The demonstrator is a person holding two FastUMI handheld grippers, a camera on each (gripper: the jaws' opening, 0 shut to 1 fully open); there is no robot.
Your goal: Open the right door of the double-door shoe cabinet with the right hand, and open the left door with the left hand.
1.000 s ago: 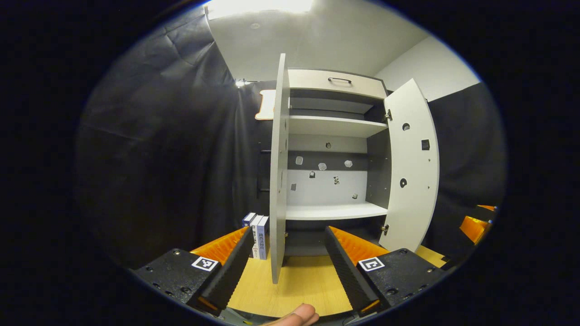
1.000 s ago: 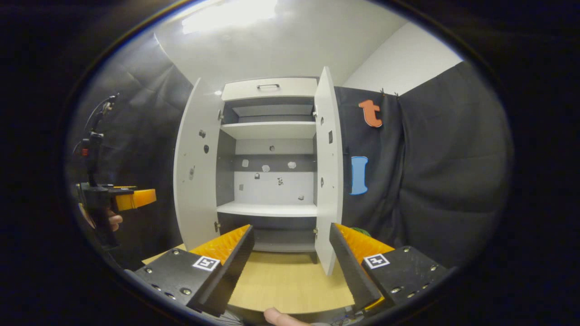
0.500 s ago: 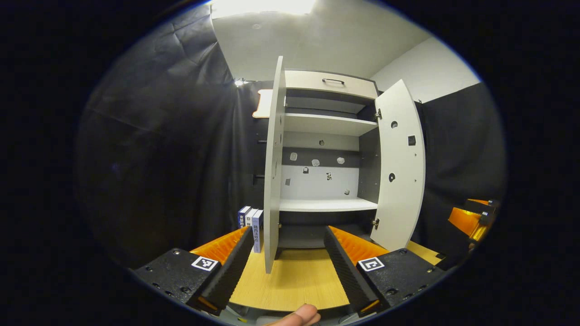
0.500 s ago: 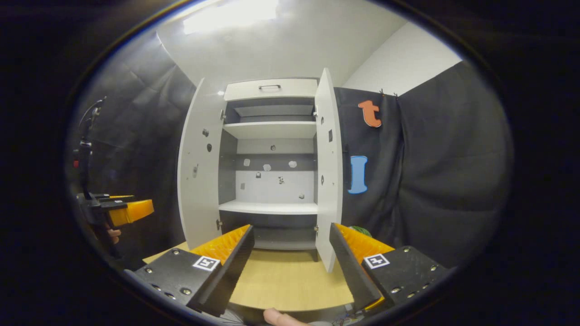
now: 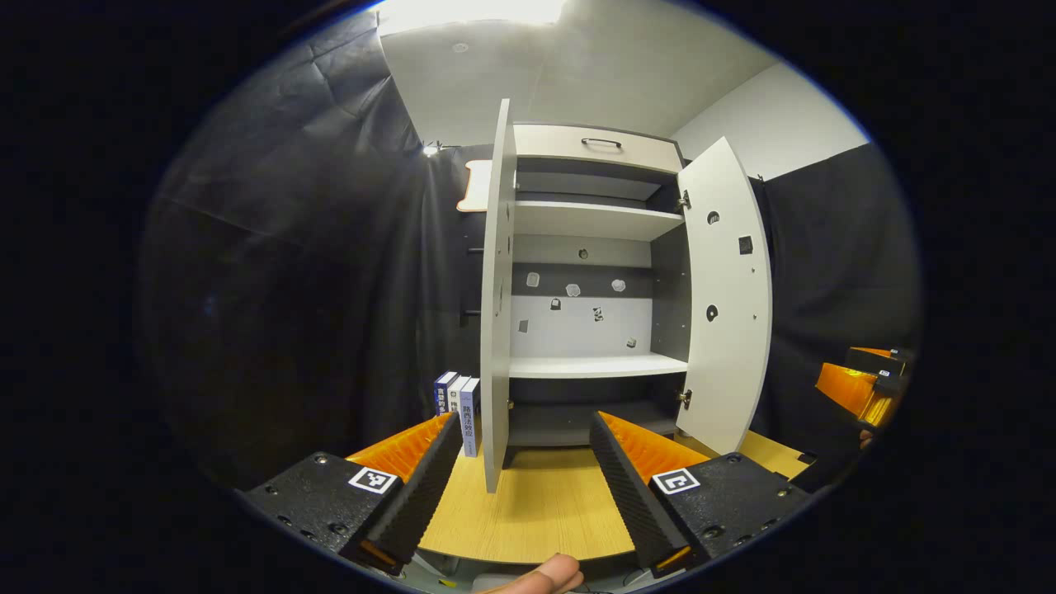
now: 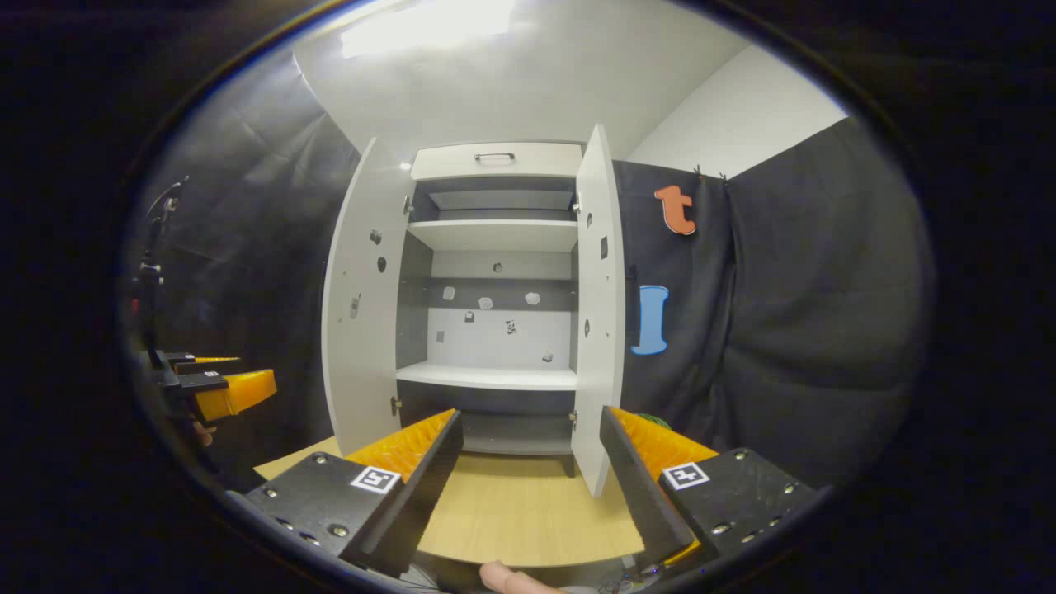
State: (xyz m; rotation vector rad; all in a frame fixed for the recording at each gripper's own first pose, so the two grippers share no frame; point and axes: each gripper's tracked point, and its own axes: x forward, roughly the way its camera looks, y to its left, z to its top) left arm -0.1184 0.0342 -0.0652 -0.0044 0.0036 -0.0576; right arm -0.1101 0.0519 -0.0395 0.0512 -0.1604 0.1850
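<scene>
Both grippers' fingers [image 5: 615, 462] [image 6: 631, 470] spread wide, holding nothing.

I'm working in a staged recording booth, not a home: black cloth [image 6: 792, 313] drapes the walls on both sides, a lone cabinet [image 6: 495, 272] stands mid-frame on a wooden tabletop [image 6: 528, 511], bare ceiling [image 6: 511, 82] overhead.
</scene>
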